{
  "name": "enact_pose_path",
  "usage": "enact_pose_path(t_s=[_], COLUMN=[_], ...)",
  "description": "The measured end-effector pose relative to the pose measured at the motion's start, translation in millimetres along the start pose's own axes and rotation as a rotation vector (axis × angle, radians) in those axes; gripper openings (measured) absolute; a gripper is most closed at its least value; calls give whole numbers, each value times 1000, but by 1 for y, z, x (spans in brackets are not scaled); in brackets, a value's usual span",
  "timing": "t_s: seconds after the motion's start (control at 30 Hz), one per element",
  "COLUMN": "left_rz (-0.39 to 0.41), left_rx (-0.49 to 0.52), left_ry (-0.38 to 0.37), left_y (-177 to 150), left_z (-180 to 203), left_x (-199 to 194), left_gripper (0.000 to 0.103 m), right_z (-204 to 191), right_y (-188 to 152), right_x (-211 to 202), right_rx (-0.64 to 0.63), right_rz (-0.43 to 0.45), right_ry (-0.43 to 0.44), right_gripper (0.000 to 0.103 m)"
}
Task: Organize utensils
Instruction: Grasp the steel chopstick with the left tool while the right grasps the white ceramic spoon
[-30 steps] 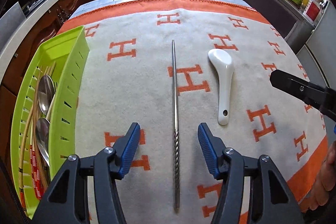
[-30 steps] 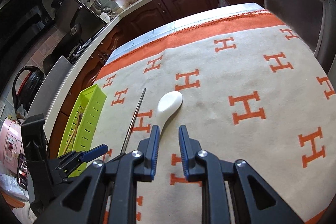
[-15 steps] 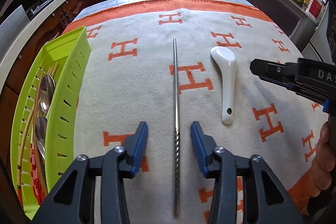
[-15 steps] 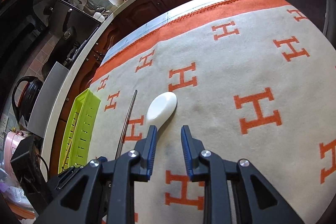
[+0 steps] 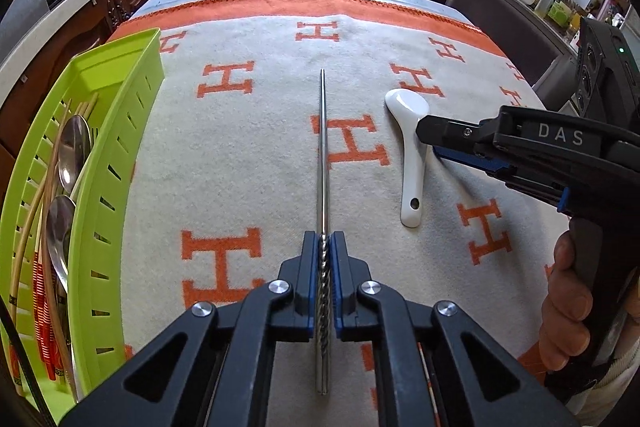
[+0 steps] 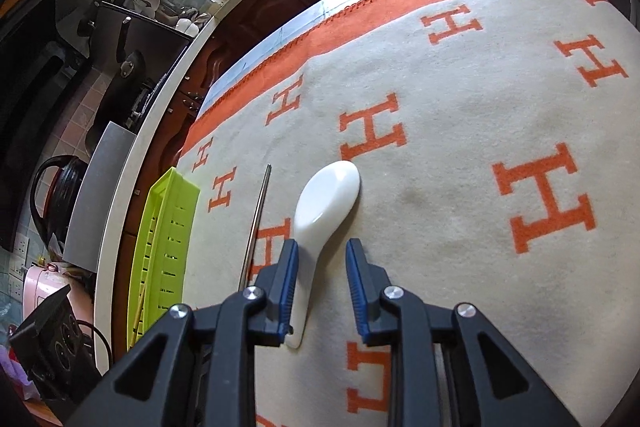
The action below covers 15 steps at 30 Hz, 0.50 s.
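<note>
A long steel chopstick with a twisted grip lies on the cloth, pointing away. My left gripper is shut on its twisted end. The chopstick also shows in the right wrist view. A white ceramic spoon lies to its right, bowl far, handle near. My right gripper is open and straddles the spoon's handle, low over the cloth; its left finger is close to the handle. In the left wrist view the right gripper sits beside the spoon.
A lime green slotted utensil tray stands at the table's left edge and holds metal spoons and wooden chopsticks. It also shows in the right wrist view. A beige cloth with orange H marks covers the table. Kitchen counters surround it.
My left gripper closed from wide open onto the steel chopstick's twisted end. My right gripper moved forward and down over the white spoon's handle and opened wider.
</note>
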<state>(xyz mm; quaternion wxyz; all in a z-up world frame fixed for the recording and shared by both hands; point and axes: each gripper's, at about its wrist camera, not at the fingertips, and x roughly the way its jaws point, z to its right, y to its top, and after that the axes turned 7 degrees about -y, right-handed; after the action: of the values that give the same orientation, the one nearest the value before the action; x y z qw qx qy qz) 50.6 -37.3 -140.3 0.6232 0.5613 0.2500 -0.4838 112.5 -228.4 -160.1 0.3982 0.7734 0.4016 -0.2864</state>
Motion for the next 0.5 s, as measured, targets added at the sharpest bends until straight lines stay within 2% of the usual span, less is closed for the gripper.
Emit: enact_pose_path(t_s=[0.33, 0.5], left_rz=[7, -1], left_rx=[-62, -58], left_ry=[-42, -36], left_y=[0, -1], left_z=[-17, -18], left_x=[-4, -3], left_gripper=[4, 4], right_z=[-21, -36], right_y=[3, 2], right_x=[11, 15], right_rx=[-49, -112], right_rz=[10, 11], right_ry=[-37, -46], right_gripper=[25, 13])
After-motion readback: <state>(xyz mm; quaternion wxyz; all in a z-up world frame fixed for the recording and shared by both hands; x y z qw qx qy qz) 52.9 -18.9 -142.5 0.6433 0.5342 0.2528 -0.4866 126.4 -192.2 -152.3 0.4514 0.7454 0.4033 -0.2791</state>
